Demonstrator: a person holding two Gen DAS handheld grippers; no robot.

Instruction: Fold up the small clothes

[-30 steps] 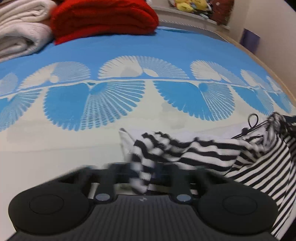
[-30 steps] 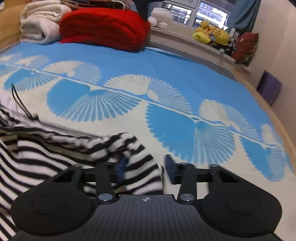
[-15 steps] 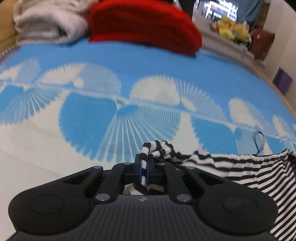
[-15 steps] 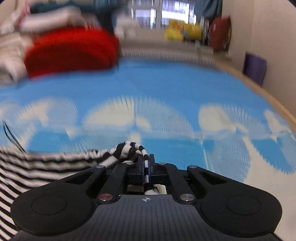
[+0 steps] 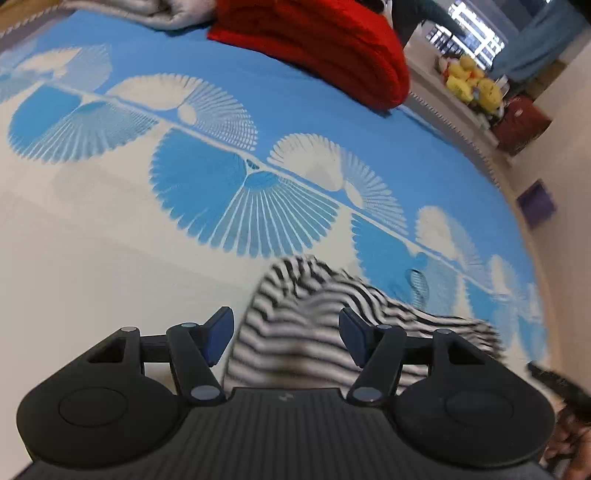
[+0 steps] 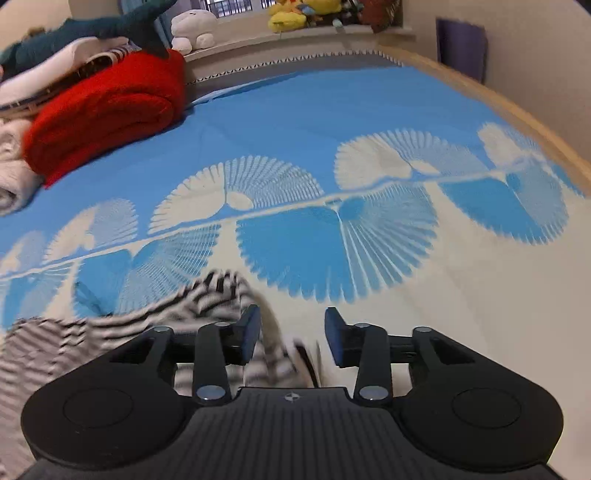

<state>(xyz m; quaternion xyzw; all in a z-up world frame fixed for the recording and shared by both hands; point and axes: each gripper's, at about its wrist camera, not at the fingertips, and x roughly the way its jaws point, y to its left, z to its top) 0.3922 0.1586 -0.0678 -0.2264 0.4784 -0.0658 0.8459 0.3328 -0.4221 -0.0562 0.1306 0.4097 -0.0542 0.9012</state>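
Note:
A black-and-white striped garment (image 5: 314, 317) lies bunched on the blue and cream bedspread (image 5: 221, 192). In the left wrist view my left gripper (image 5: 286, 338) is open, its fingers apart on either side of the striped cloth, which is blurred. In the right wrist view the garment (image 6: 155, 321) spreads to the left, and my right gripper (image 6: 291, 336) is open over its right edge, holding nothing. A thin black drawstring loop (image 5: 417, 286) lies just past the garment.
A folded red blanket (image 6: 107, 110) and pale folded towels (image 6: 11, 162) sit at the bed's far side. Plush toys (image 6: 299, 14) line the window ledge. The bed's wooden edge (image 6: 517, 110) runs along the right, with a purple object (image 5: 535, 203) against the wall.
Both grippers were shut on the striped garment's corners half a second ago. Now both have opened and let the cloth drop onto the bed.

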